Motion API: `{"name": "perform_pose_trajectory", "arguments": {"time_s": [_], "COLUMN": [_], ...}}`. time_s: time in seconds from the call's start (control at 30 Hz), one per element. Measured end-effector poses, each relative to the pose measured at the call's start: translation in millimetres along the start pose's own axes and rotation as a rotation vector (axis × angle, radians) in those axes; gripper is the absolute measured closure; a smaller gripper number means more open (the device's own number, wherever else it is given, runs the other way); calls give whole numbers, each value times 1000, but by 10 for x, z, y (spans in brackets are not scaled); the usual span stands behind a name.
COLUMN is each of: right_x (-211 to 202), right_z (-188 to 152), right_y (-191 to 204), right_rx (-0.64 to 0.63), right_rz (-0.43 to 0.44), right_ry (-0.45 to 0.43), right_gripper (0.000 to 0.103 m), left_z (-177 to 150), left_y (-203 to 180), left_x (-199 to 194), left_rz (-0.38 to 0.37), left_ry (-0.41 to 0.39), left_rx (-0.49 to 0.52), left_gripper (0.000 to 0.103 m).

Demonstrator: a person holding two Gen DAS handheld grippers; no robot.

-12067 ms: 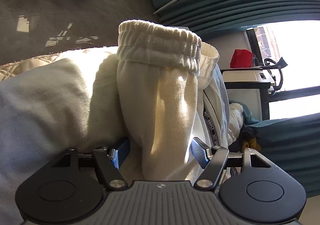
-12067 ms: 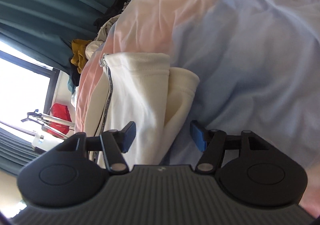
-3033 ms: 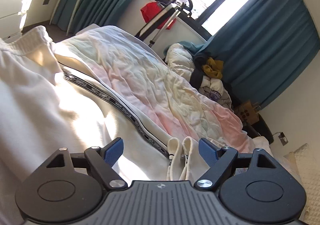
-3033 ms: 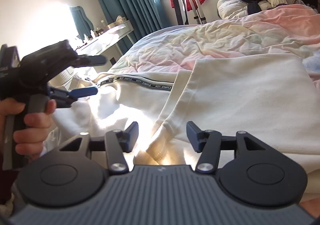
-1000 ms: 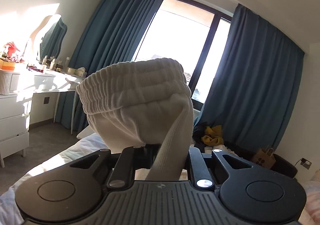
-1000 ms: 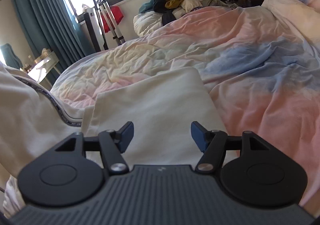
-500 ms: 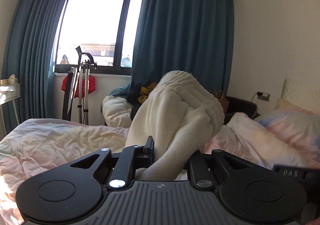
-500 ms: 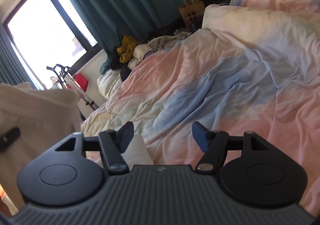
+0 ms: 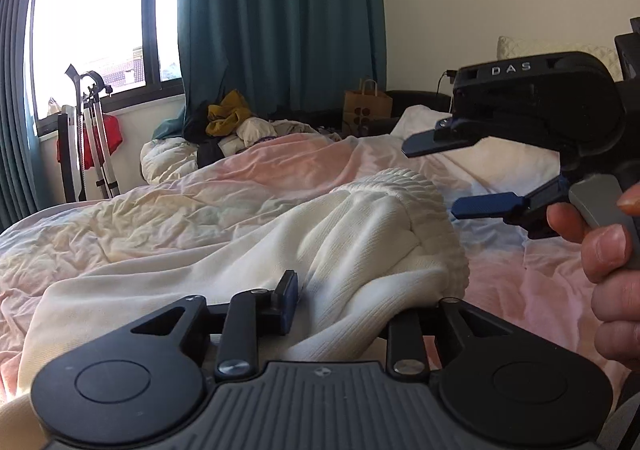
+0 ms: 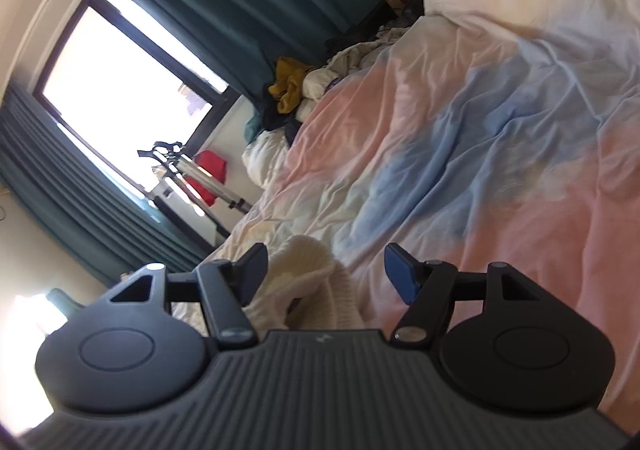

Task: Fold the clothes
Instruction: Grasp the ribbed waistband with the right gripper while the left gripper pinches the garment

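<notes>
One fold seems laid: our left gripper point(image 9: 352, 302), jaws opening, frees the trousers point(image 9: 360, 234) on the bed point(image 9: 160, 206); right gripper point(image 9: 456, 174) spread, empty; more folds remain.

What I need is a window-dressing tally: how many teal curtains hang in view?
2. One curtain hangs right of the window, behind the clothes pile. The second curtain is at the far left edge of the left wrist view. More may be out of frame.
</notes>
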State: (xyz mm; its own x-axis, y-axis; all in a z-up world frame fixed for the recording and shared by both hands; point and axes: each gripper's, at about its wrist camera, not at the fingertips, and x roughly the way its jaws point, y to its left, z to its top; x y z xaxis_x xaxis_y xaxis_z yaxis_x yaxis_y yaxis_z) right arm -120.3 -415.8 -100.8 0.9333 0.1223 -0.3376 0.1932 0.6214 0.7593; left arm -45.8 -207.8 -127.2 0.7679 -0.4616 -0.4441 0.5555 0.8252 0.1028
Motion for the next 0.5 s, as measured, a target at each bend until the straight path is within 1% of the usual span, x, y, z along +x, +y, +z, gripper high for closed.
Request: {"name": "perform_pose_trajectory", "arguments": {"time_s": [0.03, 0.07, 0.13, 0.17, 0.3, 0.33, 0.43, 0.47, 0.5], "right_x": [24, 34, 23, 32, 168, 216, 358, 399, 425], "right_z": [-6, -10, -12, -9, 13, 18, 23, 20, 10], "right_y": [5, 12, 61, 83, 119, 132, 176, 192, 212], "right_rx": [8, 14, 4, -4, 6, 5, -9, -17, -32], "right_rz": [30, 41, 31, 24, 39, 38, 21, 18, 18], "right_ry": [19, 26, 11, 10, 72, 91, 135, 147, 155], "right_gripper": [35, 35, 35, 35, 35, 35, 36, 39, 44], "left_z": [-24, -49, -109, -139, -234, -244, -341, -378, -422], "left_y": [21, 43, 101, 129, 265, 314, 451, 501, 550], "left_x": [-51, -101, -225, -303, -594, -697, -807, -838, -838], "left_rz": [-15, -30, -66, -74, -118, -126, -124, -122, -131], "left_ry": [10, 20, 37, 51, 85, 86, 106, 116, 127], "left_rx": [5, 11, 20, 34, 86, 109, 156, 169, 165], "left_gripper": [55, 44, 38, 37, 35, 32, 31, 34, 35]}}
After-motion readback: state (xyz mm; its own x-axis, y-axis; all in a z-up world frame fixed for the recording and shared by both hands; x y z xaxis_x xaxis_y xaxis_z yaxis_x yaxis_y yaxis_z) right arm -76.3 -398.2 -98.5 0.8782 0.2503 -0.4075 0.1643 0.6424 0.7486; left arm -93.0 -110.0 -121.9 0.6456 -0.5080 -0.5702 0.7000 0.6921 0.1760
